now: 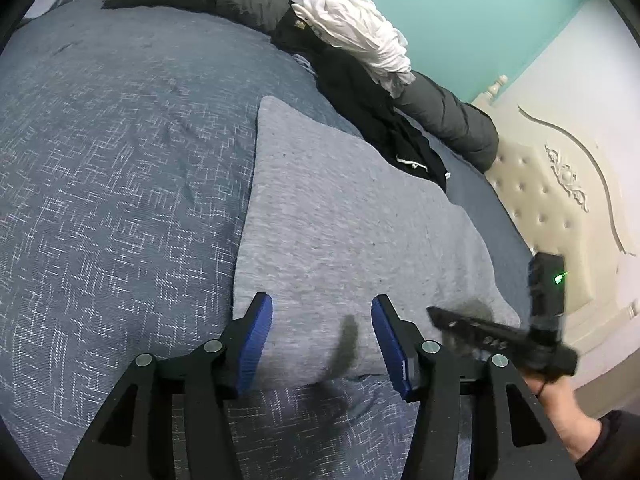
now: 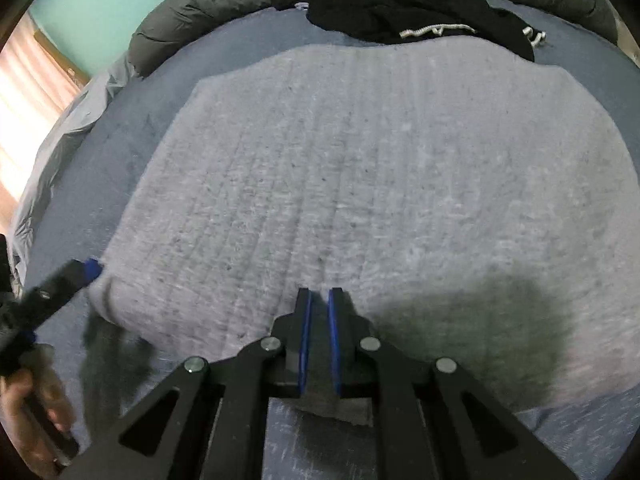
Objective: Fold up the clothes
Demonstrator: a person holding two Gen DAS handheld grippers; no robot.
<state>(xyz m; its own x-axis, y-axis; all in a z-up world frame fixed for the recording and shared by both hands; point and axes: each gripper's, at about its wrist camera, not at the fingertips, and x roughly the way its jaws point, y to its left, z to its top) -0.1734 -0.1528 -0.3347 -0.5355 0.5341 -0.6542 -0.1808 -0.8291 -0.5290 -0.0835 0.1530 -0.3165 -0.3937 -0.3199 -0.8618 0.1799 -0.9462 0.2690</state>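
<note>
A light grey knit garment (image 1: 340,220) lies folded flat on the blue patterned bedspread (image 1: 120,180); it fills the right wrist view (image 2: 360,180). My left gripper (image 1: 322,320) is open and empty, its blue pads either side of the garment's near edge, just above it. My right gripper (image 2: 319,308) is shut on the garment's near edge, with grey cloth pinched between its pads. The right gripper also shows blurred in the left wrist view (image 1: 500,336), and the left gripper shows at the garment's left corner in the right wrist view (image 2: 60,280).
A pile of black (image 1: 372,112) and white clothes (image 1: 356,28) lies at the back of the bed against a dark grey puffy duvet (image 1: 452,120). A cream tufted headboard (image 1: 560,200) stands at the right. The wall behind is teal.
</note>
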